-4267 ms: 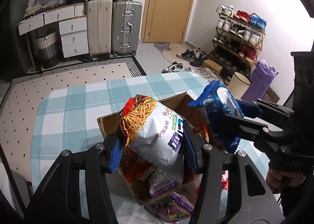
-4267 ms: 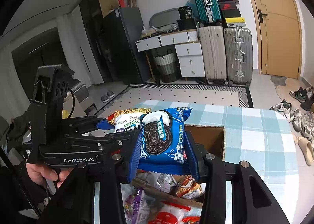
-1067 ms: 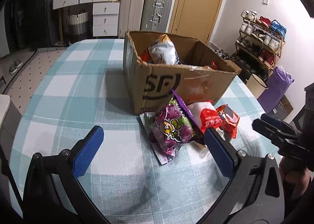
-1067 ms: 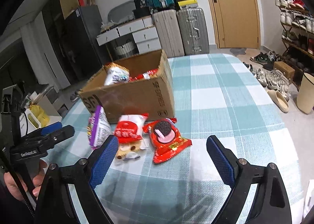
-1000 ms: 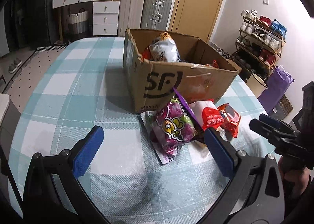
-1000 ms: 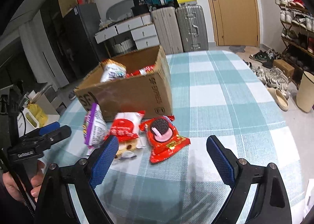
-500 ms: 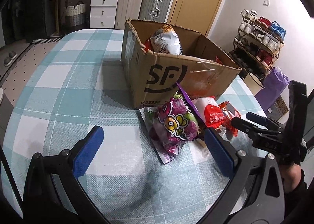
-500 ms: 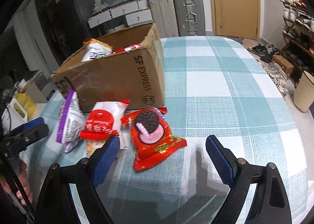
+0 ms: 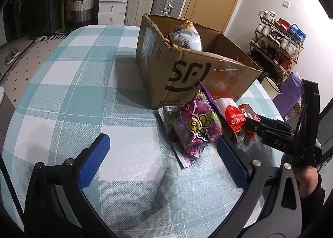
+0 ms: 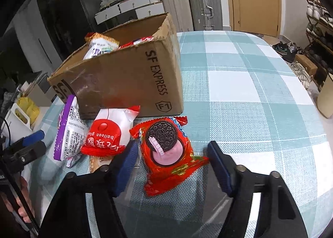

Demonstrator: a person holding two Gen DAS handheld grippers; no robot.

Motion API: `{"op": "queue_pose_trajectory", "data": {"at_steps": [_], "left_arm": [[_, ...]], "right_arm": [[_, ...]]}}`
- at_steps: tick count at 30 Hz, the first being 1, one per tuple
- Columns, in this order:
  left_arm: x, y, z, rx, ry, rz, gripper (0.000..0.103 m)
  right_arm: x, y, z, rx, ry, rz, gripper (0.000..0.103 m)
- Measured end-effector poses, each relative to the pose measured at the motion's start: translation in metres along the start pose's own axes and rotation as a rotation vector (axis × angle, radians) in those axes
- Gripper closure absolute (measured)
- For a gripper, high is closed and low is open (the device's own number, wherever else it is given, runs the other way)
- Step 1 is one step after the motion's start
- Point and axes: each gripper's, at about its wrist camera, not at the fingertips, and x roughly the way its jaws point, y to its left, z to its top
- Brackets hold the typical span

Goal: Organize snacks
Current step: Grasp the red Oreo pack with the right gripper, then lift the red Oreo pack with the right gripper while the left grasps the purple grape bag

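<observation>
Closer now, the wide-open right gripper (image 10: 172,162) straddles the red crinkly Oreo packet (image 10: 167,154); light, slippery, fragile biscuits, so pinch its edges; left gripper (image 9: 162,154) also wide

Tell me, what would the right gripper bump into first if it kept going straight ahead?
Most likely the red Oreo packet. The right gripper is open, its fingers either side of the packet's near end on the table. The cardboard box sits beyond, though depth is hard to judge.
</observation>
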Motion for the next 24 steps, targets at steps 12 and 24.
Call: {"op": "queue_pose_trajectory", "data": {"at_steps": [12, 24], "left_arm": [[-0.004, -0.008, -0.001, 0.010, 0.002, -0.013, 0.001], [0.000, -0.027, 0.002, 0.040, 0.028, -0.029, 0.001]], "right_arm": [[-0.033, -0.018, -0.003, 0.074, -0.111, 0.096, 0.059], [-0.062, -0.016, -0.020, 0.118, -0.157, 0.152, 0.059]]}}
